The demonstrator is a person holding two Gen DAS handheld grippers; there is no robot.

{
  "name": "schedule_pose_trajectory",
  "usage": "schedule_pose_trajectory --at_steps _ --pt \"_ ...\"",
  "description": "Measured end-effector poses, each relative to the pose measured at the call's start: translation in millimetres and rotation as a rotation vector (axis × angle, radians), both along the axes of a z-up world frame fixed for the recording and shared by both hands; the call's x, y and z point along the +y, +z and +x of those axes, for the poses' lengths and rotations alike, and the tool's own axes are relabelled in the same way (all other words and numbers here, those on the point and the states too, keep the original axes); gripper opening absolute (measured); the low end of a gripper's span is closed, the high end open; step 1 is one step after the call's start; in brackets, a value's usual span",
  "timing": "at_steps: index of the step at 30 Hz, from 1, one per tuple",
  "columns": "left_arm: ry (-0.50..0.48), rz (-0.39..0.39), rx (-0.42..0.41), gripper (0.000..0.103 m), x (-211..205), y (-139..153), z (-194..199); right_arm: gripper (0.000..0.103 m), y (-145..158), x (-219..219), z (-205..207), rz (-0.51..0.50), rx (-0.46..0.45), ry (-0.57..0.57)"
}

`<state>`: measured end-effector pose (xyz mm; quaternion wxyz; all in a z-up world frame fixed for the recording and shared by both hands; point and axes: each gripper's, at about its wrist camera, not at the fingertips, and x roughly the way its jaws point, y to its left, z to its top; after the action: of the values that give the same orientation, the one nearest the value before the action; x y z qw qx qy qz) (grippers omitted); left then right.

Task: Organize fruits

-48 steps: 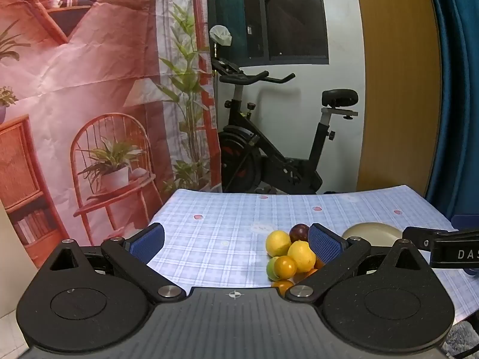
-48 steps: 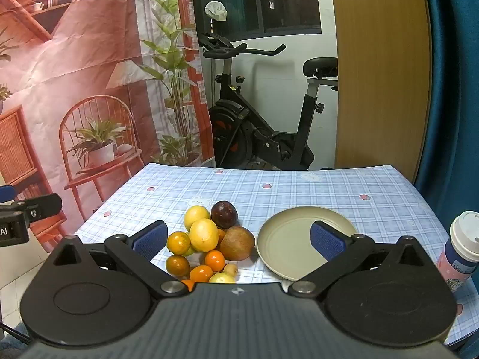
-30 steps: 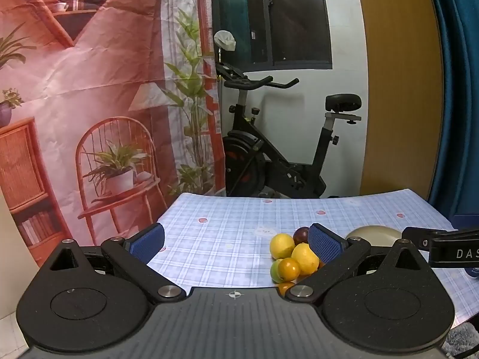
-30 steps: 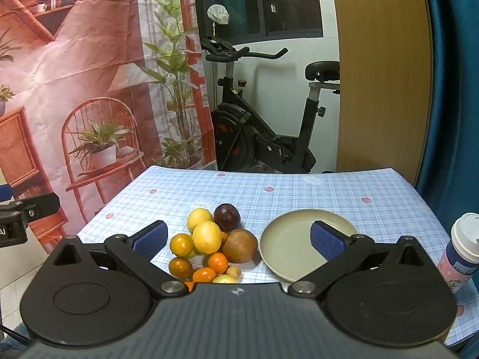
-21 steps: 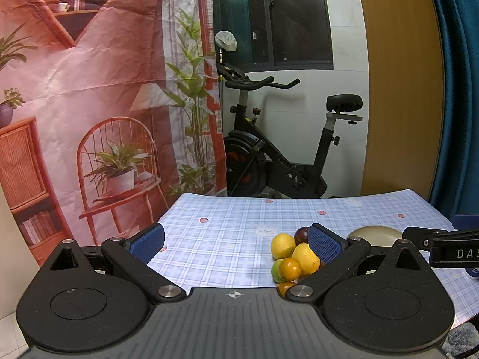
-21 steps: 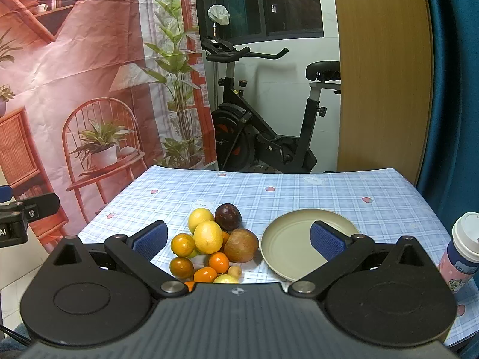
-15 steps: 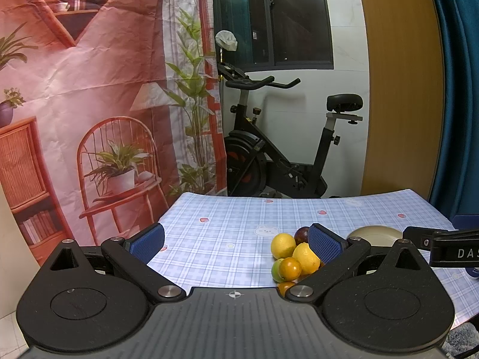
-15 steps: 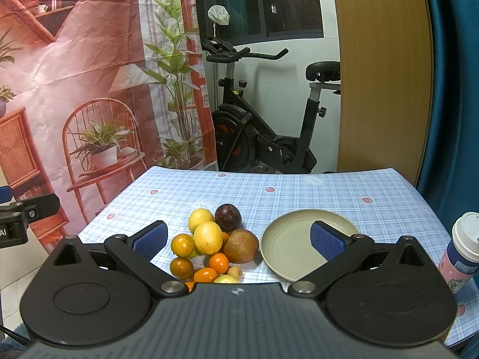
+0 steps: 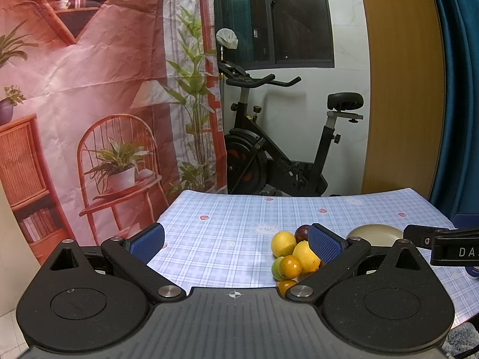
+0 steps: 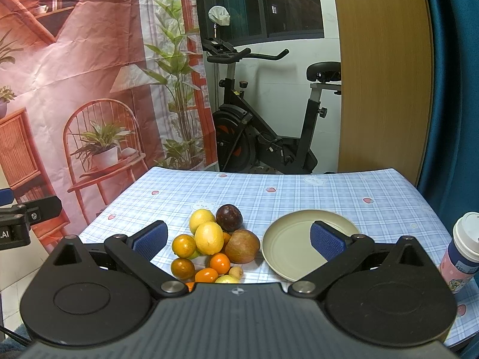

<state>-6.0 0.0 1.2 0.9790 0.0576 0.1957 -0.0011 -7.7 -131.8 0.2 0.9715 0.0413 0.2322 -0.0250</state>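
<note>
A heap of fruit lies on the blue checked tablecloth [image 10: 299,191]: two lemons [image 10: 208,237], a dark purple passion fruit [image 10: 229,217], a brown round fruit [image 10: 242,246] and several small oranges [image 10: 183,245]. An empty beige plate [image 10: 290,248] sits just right of the heap. My right gripper [image 10: 236,239] hovers open in front of fruit and plate, holding nothing. The left wrist view shows the same heap [image 9: 292,254] partly behind the right finger of my open, empty left gripper [image 9: 236,242], with the plate [image 9: 374,234] beyond.
A pink and navy cup with a white lid [image 10: 465,251] stands at the table's right edge. An exercise bike [image 10: 263,125] stands behind the table, beside a printed backdrop [image 10: 74,74]. Each gripper shows at the edge of the other's view [image 9: 443,245].
Both views rose slightly over the first half second, then held still. The fruit and plate have not moved, and both grippers stay open.
</note>
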Motion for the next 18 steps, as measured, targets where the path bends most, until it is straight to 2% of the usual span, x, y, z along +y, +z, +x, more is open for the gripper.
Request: schedule_pose_trajectory --at_steps 18 --pt "0.004 -0.007 0.009 0.103 0.7 -1.7 1.3 0.103 -0.3 -0.6 -0.1 0.002 -0.001 0.001"
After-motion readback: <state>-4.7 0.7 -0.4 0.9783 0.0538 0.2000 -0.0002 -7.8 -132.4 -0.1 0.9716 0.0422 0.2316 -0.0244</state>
